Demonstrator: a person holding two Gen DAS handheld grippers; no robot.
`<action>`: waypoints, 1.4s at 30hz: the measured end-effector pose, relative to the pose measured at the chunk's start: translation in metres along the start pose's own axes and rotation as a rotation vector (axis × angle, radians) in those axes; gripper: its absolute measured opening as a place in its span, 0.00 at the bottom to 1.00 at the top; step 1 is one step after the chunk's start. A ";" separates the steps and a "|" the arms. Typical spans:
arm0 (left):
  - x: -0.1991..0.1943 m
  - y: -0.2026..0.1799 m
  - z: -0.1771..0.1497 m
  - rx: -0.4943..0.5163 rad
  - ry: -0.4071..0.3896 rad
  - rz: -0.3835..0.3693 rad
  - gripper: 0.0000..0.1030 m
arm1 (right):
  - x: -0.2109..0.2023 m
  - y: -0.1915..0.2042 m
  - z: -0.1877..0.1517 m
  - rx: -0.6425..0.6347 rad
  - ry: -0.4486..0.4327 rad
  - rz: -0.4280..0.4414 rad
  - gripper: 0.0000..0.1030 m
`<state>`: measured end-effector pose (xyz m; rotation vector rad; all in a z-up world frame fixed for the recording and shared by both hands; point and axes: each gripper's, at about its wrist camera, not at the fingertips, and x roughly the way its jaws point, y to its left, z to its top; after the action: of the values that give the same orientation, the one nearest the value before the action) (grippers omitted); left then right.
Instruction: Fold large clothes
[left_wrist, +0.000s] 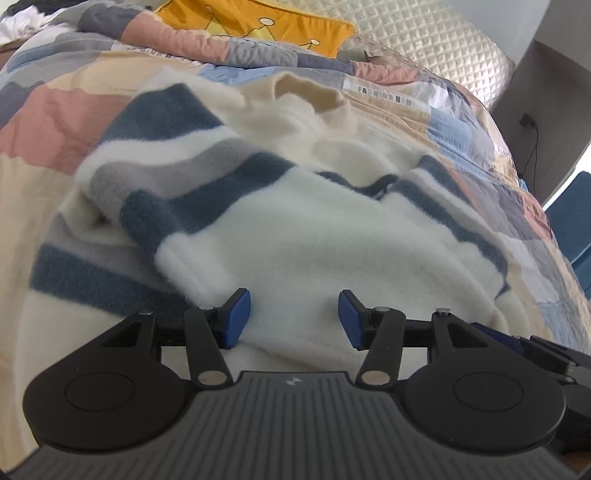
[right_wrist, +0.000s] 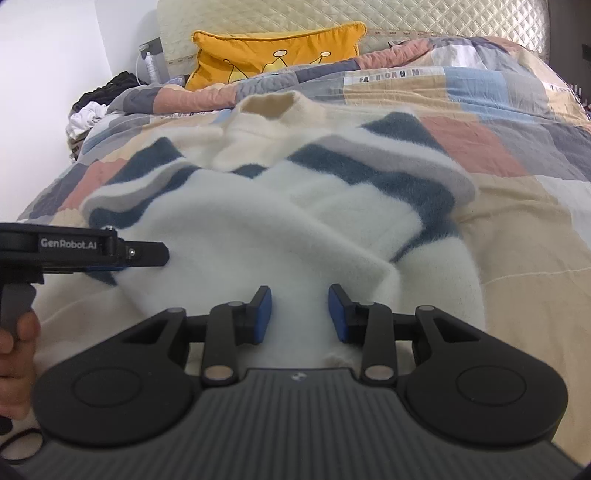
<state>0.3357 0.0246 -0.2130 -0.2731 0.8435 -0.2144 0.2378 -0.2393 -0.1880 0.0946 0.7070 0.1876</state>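
- The striped sweater (left_wrist: 280, 229) lies on the bed just ahead of and beneath both tongs, sleeves folded in over the white body, collar at the far end.
- The left tongs (left_wrist: 294, 319) stand spread, blue pads apart, white fleece between them but not pinched.
- The right tongs (right_wrist: 300, 314) are likewise spread over the near hem, gripping nothing.
- Risk: the fleece is thick and fluffy, so closing may catch only the top layer; lifting would then peel the folded sleeve off and undo the fold.
- Risk: the two tongs sit close together, the left one showing just to the left of the right tongs; if both close near the middle of the hem, the outer corners would probably sag and the fold would come out crooked.
- Risk: a bite too deep could also take the patchwork quilt (right_wrist: 517, 206) underneath and drag it up with the sweater.
- Beyond the collar, well ahead of the tongs, lies a yellow cushion (right_wrist: 273, 51) against the quilted headboard (right_wrist: 443, 18); a pile of dark and white clothes (right_wrist: 96, 107) sits far left.
- None of these stands in the way of folding the hem toward the collar.
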 end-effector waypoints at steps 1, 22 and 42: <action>-0.004 0.000 0.000 -0.005 0.002 0.000 0.57 | -0.002 0.001 -0.001 -0.002 -0.003 -0.001 0.36; -0.116 0.071 -0.031 -0.301 0.103 0.211 0.58 | -0.117 -0.008 -0.017 0.217 0.032 -0.054 0.48; -0.132 0.109 -0.073 -0.542 0.228 0.133 0.66 | -0.060 -0.078 -0.055 0.715 0.402 0.050 0.86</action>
<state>0.2041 0.1550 -0.2014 -0.7060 1.1353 0.1159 0.1679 -0.3269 -0.2033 0.7742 1.1498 -0.0088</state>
